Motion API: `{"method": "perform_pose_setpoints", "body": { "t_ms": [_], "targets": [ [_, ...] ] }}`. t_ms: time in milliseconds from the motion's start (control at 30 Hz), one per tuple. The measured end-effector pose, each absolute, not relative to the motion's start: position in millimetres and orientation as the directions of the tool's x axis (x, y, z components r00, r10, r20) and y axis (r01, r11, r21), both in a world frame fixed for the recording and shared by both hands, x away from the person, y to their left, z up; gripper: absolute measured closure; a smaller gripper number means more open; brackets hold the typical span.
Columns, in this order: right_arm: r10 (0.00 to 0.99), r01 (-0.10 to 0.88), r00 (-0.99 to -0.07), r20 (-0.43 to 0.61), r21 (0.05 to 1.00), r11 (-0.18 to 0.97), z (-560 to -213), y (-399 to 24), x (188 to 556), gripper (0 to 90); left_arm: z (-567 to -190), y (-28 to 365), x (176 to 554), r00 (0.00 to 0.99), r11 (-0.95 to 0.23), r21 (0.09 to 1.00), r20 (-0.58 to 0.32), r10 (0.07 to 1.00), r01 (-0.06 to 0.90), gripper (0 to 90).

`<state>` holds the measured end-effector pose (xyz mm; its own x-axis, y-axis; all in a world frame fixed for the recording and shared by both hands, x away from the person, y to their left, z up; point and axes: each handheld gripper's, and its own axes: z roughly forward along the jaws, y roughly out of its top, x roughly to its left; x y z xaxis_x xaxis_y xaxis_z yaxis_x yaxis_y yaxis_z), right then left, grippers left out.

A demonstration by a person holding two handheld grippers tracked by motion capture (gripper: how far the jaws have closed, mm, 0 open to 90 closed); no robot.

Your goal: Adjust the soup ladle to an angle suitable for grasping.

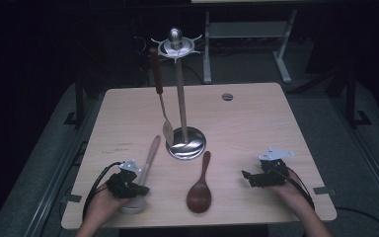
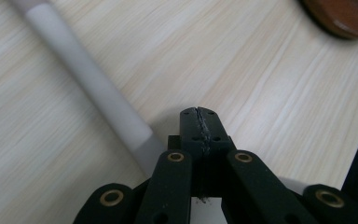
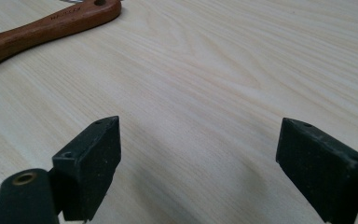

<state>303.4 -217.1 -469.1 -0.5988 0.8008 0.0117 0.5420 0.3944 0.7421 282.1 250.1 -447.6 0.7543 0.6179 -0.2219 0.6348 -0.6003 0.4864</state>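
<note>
The brown spoon [image 3: 46, 25] bore handle lettering too small to read. The left gripper [image 2: 200, 114] was closed on nothing; the right gripper [image 3: 198, 154] gaped.

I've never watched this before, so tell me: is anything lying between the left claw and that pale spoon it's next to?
Nothing visible does. The left gripper, jaws shut, sits right beside the white spoon handle on bare table; the brown wooden spoon lies off to the side.
</note>
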Motion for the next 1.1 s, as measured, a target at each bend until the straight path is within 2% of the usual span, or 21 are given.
{"method": "perform_pose_setpoints", "body": {
  "t_ms": [200, 467, 633, 867, 1100],
  "targets": [
    [0.799, 0.540, -0.601, 0.010, 0.742, 0.397, -469.5, -216.4, 303.8, 13.8, -447.1, 274.0, 277.7, 0.725, -0.572, 0.483, -0.226, 0.650, 0.663, 89.9],
    [0.798, 0.538, -0.603, 0.011, 0.744, 0.397, -469.4, -216.1, 303.8, 13.8, -445.0, 284.2, 277.2, 0.709, -0.559, 0.472, -0.242, 0.662, 0.682, 89.8],
    [0.798, 0.540, -0.602, 0.014, 0.744, 0.394, -469.8, -216.5, 304.1, 13.8, -435.9, 289.7, 279.3, 0.704, -0.523, 0.515, -0.256, 0.663, 0.679, 89.8],
    [0.796, 0.538, -0.606, 0.012, 0.743, 0.399, -469.8, -215.8, 304.9, 13.7, -416.8, 294.5, 307.7, 0.695, -0.483, 0.573, -0.228, 0.682, 0.662, 89.8],
    [0.800, 0.544, -0.600, 0.017, 0.742, 0.392, -470.3, -217.1, 305.6, 13.7, -415.2, 293.4, 345.2, 0.670, -0.465, 0.572, -0.213, 0.712, 0.676, 89.8]
  ]
}}
